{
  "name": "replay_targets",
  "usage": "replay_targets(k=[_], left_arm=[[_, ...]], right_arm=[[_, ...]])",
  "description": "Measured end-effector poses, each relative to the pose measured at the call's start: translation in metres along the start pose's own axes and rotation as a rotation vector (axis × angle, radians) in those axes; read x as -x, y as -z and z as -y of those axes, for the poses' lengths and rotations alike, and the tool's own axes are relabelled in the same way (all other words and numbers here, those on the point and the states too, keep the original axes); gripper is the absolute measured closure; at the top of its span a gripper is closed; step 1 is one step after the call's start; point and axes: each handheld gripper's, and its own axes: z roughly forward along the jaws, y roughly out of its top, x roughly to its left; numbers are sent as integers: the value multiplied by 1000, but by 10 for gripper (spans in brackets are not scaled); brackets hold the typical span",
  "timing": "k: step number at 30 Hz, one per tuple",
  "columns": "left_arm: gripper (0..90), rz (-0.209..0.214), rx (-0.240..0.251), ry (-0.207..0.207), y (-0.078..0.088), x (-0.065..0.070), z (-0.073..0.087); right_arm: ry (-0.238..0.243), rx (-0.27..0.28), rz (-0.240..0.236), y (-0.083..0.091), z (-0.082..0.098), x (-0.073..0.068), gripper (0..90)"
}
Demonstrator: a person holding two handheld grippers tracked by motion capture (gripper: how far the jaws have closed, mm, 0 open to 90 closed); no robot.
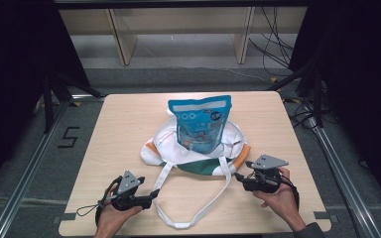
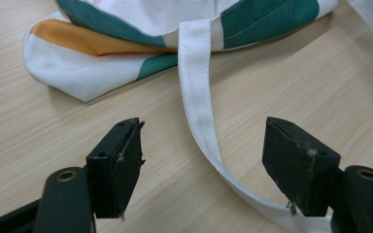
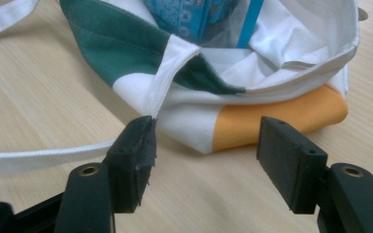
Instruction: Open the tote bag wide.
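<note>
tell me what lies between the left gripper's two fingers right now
The tote bag's white strap runs across the bare wooden table between the left gripper's open fingers, untouched by either; the left gripper view shows it.

High view: a fixed camera above the person's edge of the wooden table (image 1: 129, 124), facing forward and down, far enough back to take in the whole tabletop with the tote bag (image 1: 198, 153) at its centre. Left gripper view: a camera low over the table, looking along its own jaws at the bag's near-left corner and white strap (image 2: 196, 97) from close by. Right gripper view: an equally low, close camera facing the bag's (image 3: 272, 92) near-right corner and open mouth. All three views share the near edge of the tote bag and its strap.
</note>
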Motion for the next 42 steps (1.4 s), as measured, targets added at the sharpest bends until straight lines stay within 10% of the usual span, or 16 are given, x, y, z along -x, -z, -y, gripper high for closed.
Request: replay_targets(k=[24,42], left_arm=[[165,31,-34,-12,12,23,12],[151,32,-75,-32,10,30,18]], right_arm=[[-77,-58,-16,36,40,-19,290],[-14,-99,-62,38,54,-32,279]])
